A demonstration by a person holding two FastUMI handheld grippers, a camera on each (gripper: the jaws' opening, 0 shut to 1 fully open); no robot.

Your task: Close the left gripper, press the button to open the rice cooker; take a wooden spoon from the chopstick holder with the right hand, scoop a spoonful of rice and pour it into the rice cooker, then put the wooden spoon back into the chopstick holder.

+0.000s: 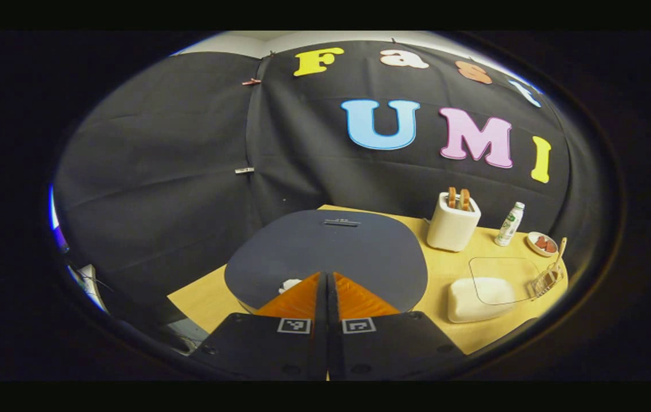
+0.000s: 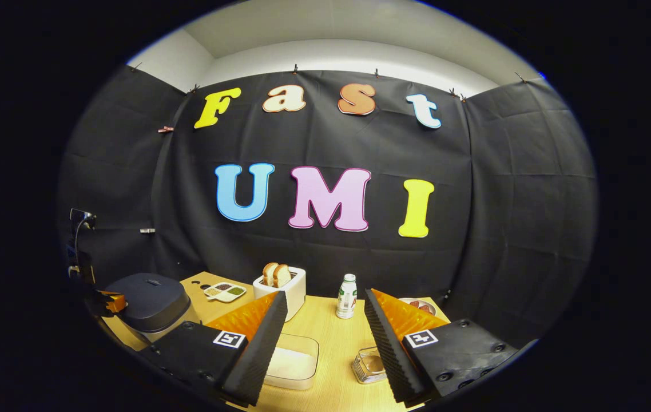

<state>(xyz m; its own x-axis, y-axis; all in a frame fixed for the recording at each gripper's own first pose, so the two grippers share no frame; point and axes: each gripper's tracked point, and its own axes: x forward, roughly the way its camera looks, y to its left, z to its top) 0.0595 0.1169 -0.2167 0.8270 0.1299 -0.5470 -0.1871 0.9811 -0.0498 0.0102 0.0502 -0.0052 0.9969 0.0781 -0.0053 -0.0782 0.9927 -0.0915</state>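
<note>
My left gripper [image 1: 325,276] is shut, its tips low over the front of the closed dark lid of the rice cooker [image 1: 331,246], next to a small white button [image 1: 290,284]. In the right gripper view it [image 2: 109,302] meets the front edge of the rice cooker [image 2: 151,298]. My right gripper [image 2: 325,323] hangs open and empty above the table. Below it are a clear box of rice [image 2: 294,361] and the wire chopstick holder [image 2: 368,366]. In the left gripper view the wooden spoon [image 1: 560,250] stands in the chopstick holder [image 1: 547,280] beside the rice box [image 1: 483,293].
A white toaster [image 2: 282,286] with bread, a small bottle [image 2: 347,296] and a plate [image 2: 420,306] line the back of the wooden table [image 2: 331,337]. A divided dish of grains [image 2: 225,292] lies behind the cooker. Black cloth walls close in the booth.
</note>
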